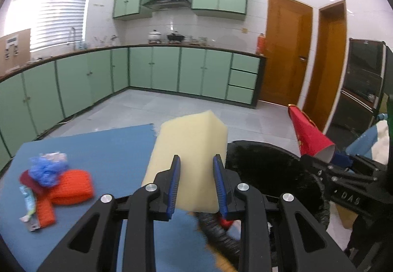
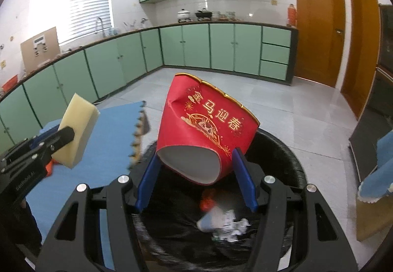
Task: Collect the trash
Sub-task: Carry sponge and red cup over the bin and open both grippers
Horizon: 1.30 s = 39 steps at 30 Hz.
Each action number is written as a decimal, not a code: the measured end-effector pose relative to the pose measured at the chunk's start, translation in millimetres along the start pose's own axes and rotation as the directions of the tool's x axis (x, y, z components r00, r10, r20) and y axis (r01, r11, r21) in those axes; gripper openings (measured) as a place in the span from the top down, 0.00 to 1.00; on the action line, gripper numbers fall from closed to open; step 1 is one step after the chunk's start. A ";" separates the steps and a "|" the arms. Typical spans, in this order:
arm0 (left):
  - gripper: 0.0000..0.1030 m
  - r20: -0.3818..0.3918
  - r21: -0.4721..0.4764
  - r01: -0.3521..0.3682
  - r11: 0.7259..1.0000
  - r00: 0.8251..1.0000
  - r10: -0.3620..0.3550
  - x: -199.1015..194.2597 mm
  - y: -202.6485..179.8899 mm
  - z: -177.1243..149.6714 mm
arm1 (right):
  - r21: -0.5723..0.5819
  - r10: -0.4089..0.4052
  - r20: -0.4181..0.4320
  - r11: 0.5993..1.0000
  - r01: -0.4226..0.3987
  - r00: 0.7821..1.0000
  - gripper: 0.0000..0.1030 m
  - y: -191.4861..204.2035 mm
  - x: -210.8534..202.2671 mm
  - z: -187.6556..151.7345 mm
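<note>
Both your grippers are loaded and at the black-lined bin [image 2: 289, 149].

Your right gripper [image 2: 196, 176] pinches the crumpled red paper cup [image 2: 206, 124] near its base, one jaw on each side, the gold rim pointing away from you; the bin mouth lies directly under the jaws, scraps already inside. The cup looks light and thin-walled, already dented, so it should give further under pressure and drop freely once you spread the jaws. Your left gripper [image 1: 196, 188] is pressed onto the near end of the pale yellow sponge block [image 1: 189, 156], which sticks out ahead of the jaws. It reads as soft, light foam, so a hold deeper in would sag less. More trash, an orange mesh piece [image 1: 71, 187] with blue netting [image 1: 46, 170], lies left of those jaws on the blue mat [image 1: 103, 149].
</note>
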<state>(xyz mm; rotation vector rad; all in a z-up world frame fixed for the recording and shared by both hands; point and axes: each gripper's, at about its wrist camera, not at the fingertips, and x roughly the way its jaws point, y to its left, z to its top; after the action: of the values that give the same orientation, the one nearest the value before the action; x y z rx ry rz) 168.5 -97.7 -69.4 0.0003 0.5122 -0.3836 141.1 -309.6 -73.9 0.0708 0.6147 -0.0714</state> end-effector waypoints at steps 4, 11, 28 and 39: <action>0.74 -0.025 0.010 0.047 0.999 0.999 -0.047 24.8 -24.9 2.9 | 0.018 -0.029 -0.006 0.999 0.029 1.000 0.44 -25.6 11.4 -4.8; 0.74 -0.075 0.028 0.121 0.992 0.990 -0.119 69.2 -65.3 3.5 | 0.047 -0.062 -0.052 0.997 0.064 0.997 0.43 -64.0 38.9 -20.4; 0.42 -0.080 -0.026 0.099 0.995 0.992 -0.101 34.5 -18.2 1.1 | 0.102 -0.114 -0.066 0.988 0.120 0.991 0.11 -65.8 19.6 -48.4; 0.40 -0.052 -0.086 -0.199 0.976 0.979 0.195 -55.7 110.2 -27.5 | -0.026 0.094 -0.011 0.995 -0.094 0.996 0.09 76.4 7.7 -28.1</action>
<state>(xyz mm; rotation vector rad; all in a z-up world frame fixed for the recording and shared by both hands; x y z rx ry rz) 150.2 27.3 -77.2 -0.0282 0.5664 -0.1663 138.1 -231.5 -97.8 0.0740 0.6209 0.0283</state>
